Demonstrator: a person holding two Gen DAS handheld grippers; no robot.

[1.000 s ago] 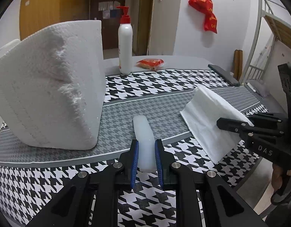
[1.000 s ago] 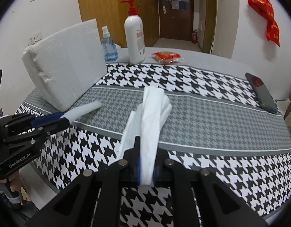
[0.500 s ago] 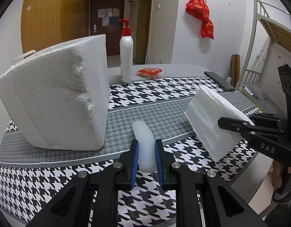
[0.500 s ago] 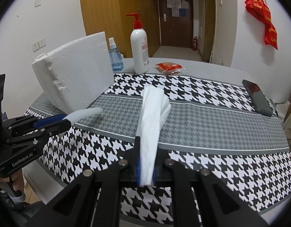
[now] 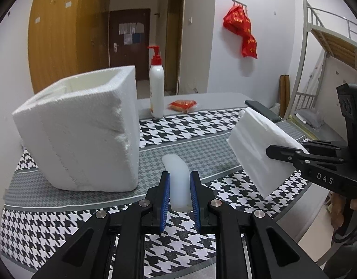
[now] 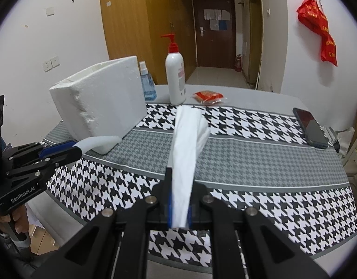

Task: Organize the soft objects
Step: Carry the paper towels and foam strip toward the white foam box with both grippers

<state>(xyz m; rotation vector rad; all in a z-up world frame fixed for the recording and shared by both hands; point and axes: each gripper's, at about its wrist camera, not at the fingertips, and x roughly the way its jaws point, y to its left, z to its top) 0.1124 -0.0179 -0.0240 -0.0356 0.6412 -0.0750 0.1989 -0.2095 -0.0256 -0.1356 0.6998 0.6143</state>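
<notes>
White folded tissue pinched in the raised right gripper, translucent strip clamped in the level left gripper.

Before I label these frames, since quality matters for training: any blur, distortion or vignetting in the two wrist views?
Left wrist view: sharp, dark fisheye corners, bunk frame bowed; foam box evenly lit, left gripper crisp on the soft strip. Right wrist view: the same vignetting, slightly hazy; tissue in the right gripper reads clearly.

Rough, crumbly white foam box, woven houndstooth tablecloth, glossy plastic pump bottle.
</notes>
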